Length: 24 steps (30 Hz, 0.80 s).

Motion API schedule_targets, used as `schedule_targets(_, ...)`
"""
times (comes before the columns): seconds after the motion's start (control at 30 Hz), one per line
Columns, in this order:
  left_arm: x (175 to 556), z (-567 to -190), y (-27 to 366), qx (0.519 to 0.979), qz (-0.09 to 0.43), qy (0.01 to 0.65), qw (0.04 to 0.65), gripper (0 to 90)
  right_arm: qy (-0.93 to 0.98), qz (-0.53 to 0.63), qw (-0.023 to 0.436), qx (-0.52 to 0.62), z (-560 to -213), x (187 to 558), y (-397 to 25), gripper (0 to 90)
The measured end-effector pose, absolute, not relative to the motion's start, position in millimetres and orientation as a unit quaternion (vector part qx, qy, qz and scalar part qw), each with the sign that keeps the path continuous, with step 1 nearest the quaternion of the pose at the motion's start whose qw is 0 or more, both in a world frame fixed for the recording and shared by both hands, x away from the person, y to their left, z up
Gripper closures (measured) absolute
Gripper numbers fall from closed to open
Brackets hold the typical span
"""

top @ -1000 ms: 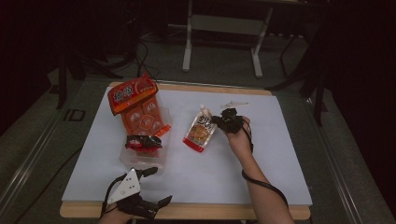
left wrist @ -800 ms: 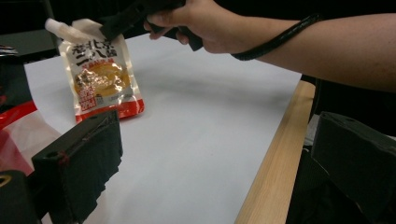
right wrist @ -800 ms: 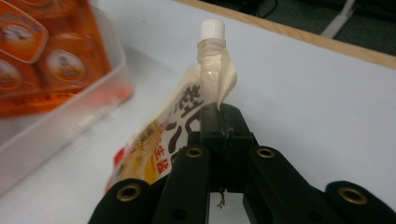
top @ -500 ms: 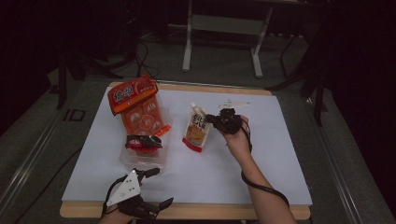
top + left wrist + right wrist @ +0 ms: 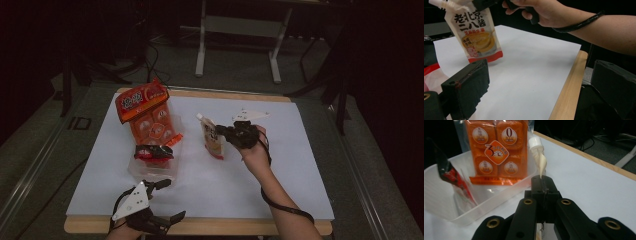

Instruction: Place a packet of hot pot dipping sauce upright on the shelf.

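The right gripper point(image 5: 231, 134) has its jaws pinched on the upper edge of a sauce pouch point(image 5: 212, 141), just below the white screw cap point(image 5: 535, 142). The pouch stands nearly upright near the middle of the white sheet point(image 5: 280, 165) that covers the worktop point(image 5: 295, 227), its red bottom edge down at the sheet; whether it rests there or hangs just above is hard to tell from the left gripper view. In that view the pouch point(image 5: 475, 32) shows its printed front, with the person's right hand point(image 5: 544, 13) and a black wrist cord above and to the right of it.

The left gripper point(image 5: 167, 200) is low at the near edge of the worktop, well apart from the pouch, with its jaws spread and nothing between them.

Left of the pouch sits a clear plastic tub point(image 5: 150, 167). An orange snack pack point(image 5: 150, 117) leans up out of its far end, and a small red and black packet point(image 5: 152, 152) sits at its near end. In the right gripper view the tub point(image 5: 439, 192) lies just beyond the pinched pouch, the orange pack point(image 5: 496, 147) standing behind it.
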State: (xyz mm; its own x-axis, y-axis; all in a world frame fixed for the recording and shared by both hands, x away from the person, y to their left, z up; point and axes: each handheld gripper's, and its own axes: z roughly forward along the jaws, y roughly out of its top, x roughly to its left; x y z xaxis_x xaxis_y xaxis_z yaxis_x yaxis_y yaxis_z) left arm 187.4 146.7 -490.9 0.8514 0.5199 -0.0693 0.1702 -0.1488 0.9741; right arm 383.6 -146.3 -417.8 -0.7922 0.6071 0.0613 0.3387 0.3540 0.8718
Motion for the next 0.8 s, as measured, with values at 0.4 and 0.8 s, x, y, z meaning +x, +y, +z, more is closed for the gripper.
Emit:
schedule_targets(0.4,191,-480,143,0.746,0.154,0.236,0.603,5.2,0.810,0.507,0.136,0.261,-397,350,-170,90.0)
schedule_targets(0.8,193,-461,145,0.743,0.087,0.224,0.624,5.3,0.807,0.532,0.124,0.224,-380,303,-190,89.9)
